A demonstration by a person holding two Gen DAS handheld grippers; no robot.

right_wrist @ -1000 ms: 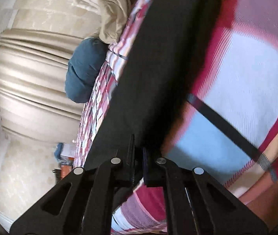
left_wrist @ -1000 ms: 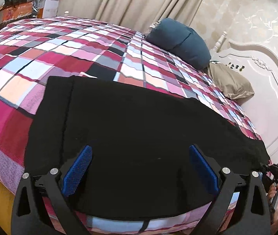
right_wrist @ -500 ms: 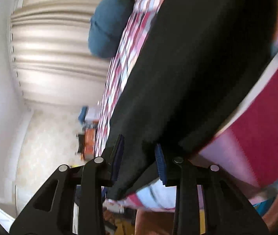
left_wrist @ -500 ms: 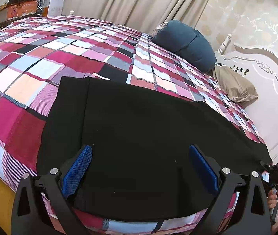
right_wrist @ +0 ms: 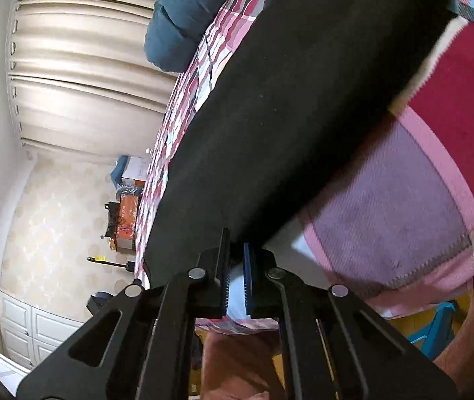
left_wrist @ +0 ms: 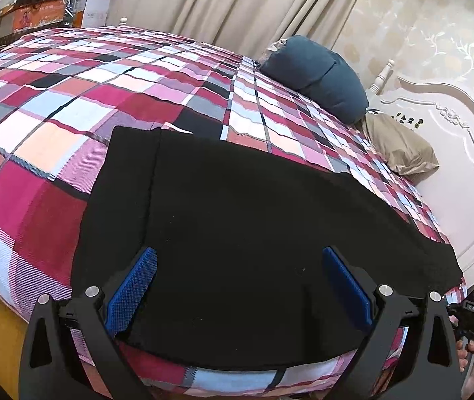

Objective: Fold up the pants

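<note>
Here the pants (left_wrist: 237, 226) lie flat on the checked bedspread (left_wrist: 70, 106), near the bed's front edge, waistband to the left and legs running right toward the white headboard (left_wrist: 453, 166). They look like soft, matte black knit: light, limp and not slippery, likely to sag and crease wherever they are unsupported, so corners and hems look like the best places to grip. The left gripper (left_wrist: 237, 286) hovers over the middle, blue ribbed pads spread wide, holding nothing. At the right end, the right gripper (right_wrist: 237, 273) has its fingers pressed together at the dark hem; whether cloth is pinched I cannot tell
</note>
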